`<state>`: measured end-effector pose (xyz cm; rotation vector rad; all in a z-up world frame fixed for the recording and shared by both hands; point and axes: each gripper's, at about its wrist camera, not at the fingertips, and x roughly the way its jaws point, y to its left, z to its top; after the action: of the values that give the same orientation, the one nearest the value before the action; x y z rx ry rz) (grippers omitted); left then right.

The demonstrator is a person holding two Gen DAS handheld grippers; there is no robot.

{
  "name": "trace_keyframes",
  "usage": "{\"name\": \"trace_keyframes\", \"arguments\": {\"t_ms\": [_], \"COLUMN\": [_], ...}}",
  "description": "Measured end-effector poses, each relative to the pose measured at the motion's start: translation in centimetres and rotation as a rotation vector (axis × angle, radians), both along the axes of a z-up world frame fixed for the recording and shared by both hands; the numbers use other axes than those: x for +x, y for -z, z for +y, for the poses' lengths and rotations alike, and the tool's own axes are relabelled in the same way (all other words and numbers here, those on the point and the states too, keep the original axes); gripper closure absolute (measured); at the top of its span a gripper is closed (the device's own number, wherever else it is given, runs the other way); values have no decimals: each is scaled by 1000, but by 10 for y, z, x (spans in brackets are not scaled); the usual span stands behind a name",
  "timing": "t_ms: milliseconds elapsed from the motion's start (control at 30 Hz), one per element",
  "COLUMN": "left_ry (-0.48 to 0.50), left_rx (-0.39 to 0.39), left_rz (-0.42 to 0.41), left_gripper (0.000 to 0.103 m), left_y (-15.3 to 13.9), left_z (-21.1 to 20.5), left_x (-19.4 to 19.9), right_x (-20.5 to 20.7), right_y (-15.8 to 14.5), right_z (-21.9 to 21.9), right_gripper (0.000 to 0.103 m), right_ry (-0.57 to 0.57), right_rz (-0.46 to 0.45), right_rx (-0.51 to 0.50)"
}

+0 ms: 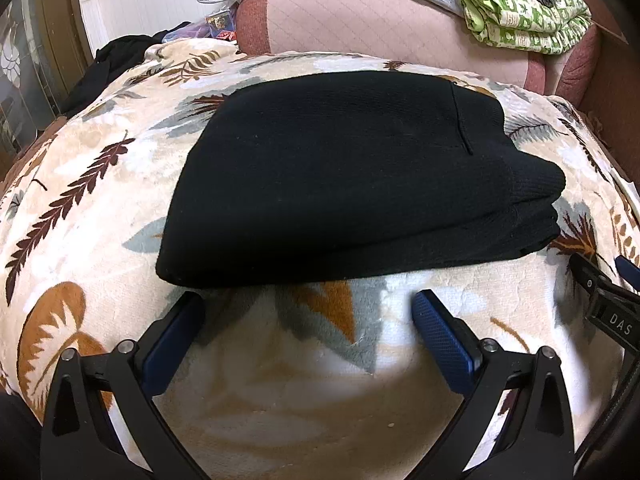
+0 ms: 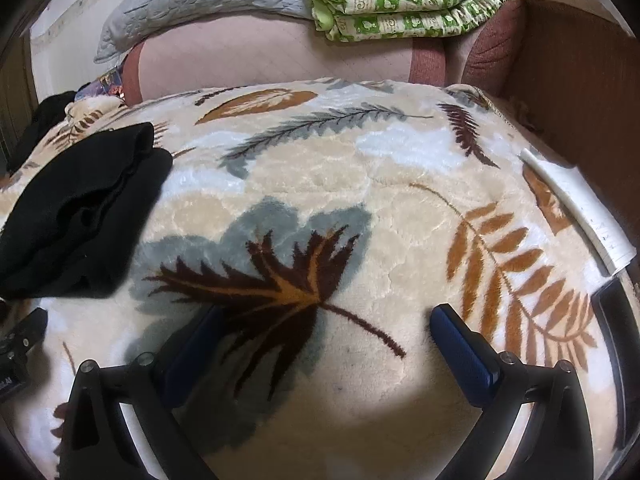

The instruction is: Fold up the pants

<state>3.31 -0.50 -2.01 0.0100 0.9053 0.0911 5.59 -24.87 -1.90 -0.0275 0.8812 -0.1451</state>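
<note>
The left gripper (image 1: pixel 308 300) tilts downward over the leaf-print blanket (image 1: pixel 80 200), jaws spread wide and empty; the folded black pants (image 1: pixel 340 176) lie just beyond their tips. The right gripper (image 2: pixel 326 314), likewise tilted down with jaws spread and empty, has the pants (image 2: pixel 76 216) off to its left.

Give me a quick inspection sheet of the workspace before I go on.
Surface: leaf-print blanket, soft, spread out.
Job's things: black pants lying folded in layers on the blanket.
Clutter: second dark garment at the far left; white strip at the right edge.
Grippers: left gripper open, empty, just short of the pants; right gripper open, empty, over bare blanket.
Cables: nothing seen.
Surroundings: green quilt, grey quilt, pink cushion behind.
</note>
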Motion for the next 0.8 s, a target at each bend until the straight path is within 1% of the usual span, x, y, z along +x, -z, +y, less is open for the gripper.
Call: {"name": "trace_keyframes", "arguments": {"t_ms": [800], "left_ry": [0], "left_rx": [1], "left_rz": [-1], "left_gripper": [0], "left_y": [-2], "left_z": [1], "left_x": [0], "right_x": [-2], "right_y": [-1], "right_z": [1], "right_gripper": [1], "right_ry": [1], "right_rz": [-7], "right_rx": [4]}}
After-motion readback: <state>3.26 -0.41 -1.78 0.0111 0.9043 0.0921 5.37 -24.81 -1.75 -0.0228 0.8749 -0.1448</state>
